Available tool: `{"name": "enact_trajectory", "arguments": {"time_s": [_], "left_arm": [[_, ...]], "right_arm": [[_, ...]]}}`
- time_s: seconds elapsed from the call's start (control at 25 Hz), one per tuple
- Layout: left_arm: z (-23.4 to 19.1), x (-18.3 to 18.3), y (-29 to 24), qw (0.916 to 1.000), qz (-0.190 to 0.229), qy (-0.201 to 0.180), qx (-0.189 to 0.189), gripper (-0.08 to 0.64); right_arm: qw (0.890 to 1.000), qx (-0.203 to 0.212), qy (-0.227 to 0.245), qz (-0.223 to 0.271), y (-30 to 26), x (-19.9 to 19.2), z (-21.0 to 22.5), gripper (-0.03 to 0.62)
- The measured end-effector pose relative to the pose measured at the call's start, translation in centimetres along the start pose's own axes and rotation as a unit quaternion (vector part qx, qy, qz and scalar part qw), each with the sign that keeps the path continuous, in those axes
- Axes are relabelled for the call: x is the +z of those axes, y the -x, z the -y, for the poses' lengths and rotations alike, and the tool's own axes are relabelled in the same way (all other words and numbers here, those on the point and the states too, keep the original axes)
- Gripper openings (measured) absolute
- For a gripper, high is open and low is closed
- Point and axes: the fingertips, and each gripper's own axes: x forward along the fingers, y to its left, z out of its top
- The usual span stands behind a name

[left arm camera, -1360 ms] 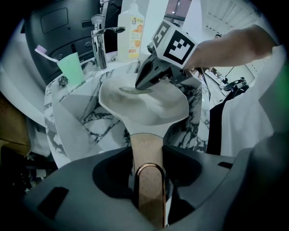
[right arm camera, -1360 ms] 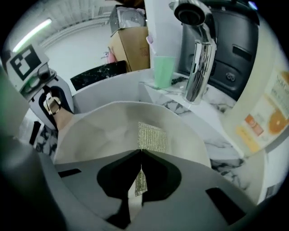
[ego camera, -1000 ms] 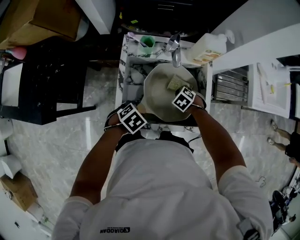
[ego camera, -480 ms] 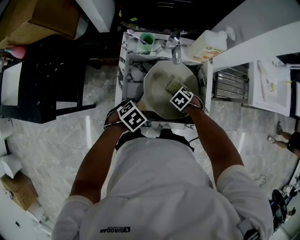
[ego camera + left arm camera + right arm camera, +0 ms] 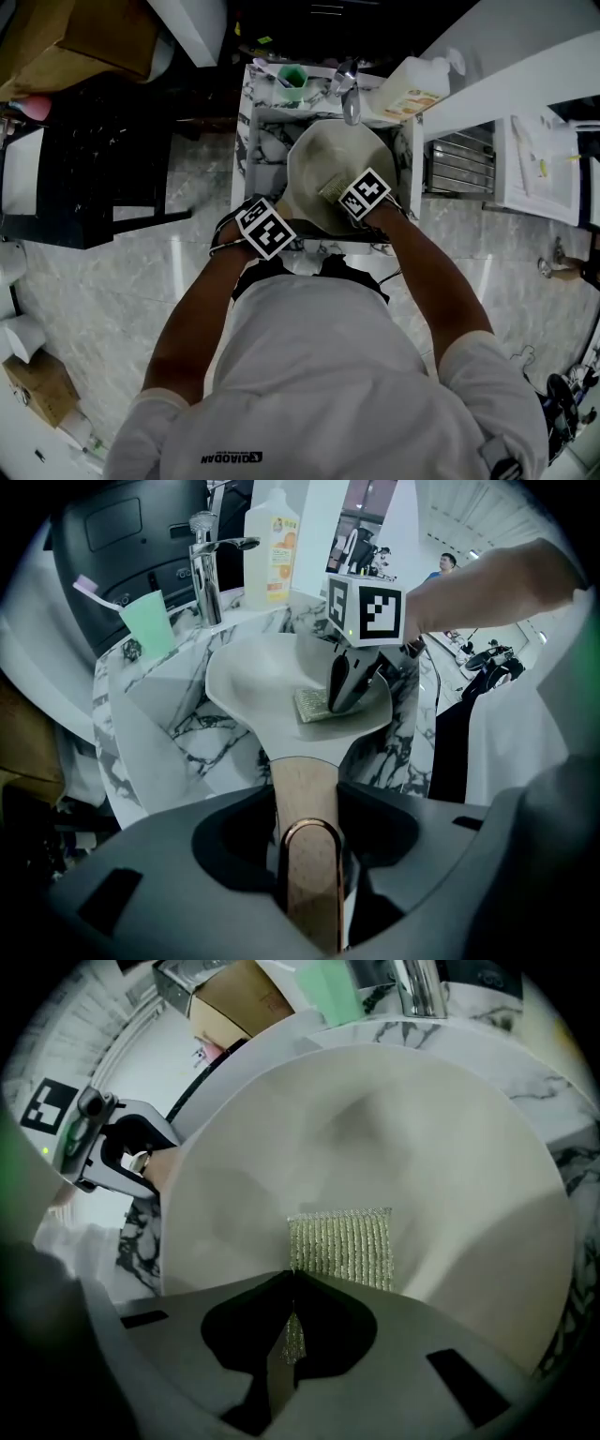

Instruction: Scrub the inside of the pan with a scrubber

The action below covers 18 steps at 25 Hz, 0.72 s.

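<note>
A pale round pan (image 5: 323, 155) is tilted over the marble sink (image 5: 255, 141). My left gripper (image 5: 284, 223) is shut on its wooden handle (image 5: 302, 785), seen between the jaws (image 5: 305, 817) in the left gripper view. My right gripper (image 5: 337, 191) is shut on a yellow-green mesh scrubber (image 5: 342, 1246), its jaws (image 5: 292, 1283) pinching the near edge. The scrubber (image 5: 330, 187) lies flat against the pan's inner wall (image 5: 375, 1129), low on the near side. In the left gripper view the right gripper (image 5: 342, 682) presses the scrubber (image 5: 312, 705) into the pan (image 5: 262, 672).
A chrome faucet (image 5: 350, 94) stands behind the pan, with a green cup holding a toothbrush (image 5: 292, 84) to its left and a detergent bottle (image 5: 417, 89) to its right. A metal rack (image 5: 459, 173) sits right of the sink. A black table (image 5: 94, 159) stands left.
My right gripper has drawn the scrubber from the pan's far right side toward the near left side. The left gripper kept hold of the handle, nearly still.
</note>
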Motion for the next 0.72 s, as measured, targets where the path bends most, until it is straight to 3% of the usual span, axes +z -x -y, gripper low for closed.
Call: {"name": "enact_trajectory", "arguments": {"time_s": [0.2,0.36,0.48,0.6,0.72], "left_arm": [[0.0,0.1,0.0,1.0000,0.002,0.001,-0.003,0.212],[0.2,0.2,0.3,0.9999,0.012,0.004,-0.011,0.212],[0.4,0.3,1.3,0.9993,0.030,0.003,-0.022,0.212],[0.4,0.3,3.1,0.9981,0.054,-0.011,-0.027,0.212],[0.1,0.3,5.8,0.9959,0.083,-0.018,-0.030,0.212]], "right_arm": [[0.999,0.043,-0.012,-0.012,0.0,0.0,-2.6,0.044],[0.999,0.034,-0.028,0.012,0.9,0.8,-3.0,0.044],[0.996,0.012,-0.060,0.068,2.8,1.9,-2.7,0.044],[0.979,-0.011,-0.111,0.170,6.1,3.5,-2.6,0.044],[0.941,-0.028,-0.149,0.304,10.7,5.4,-3.9,0.044]]}}
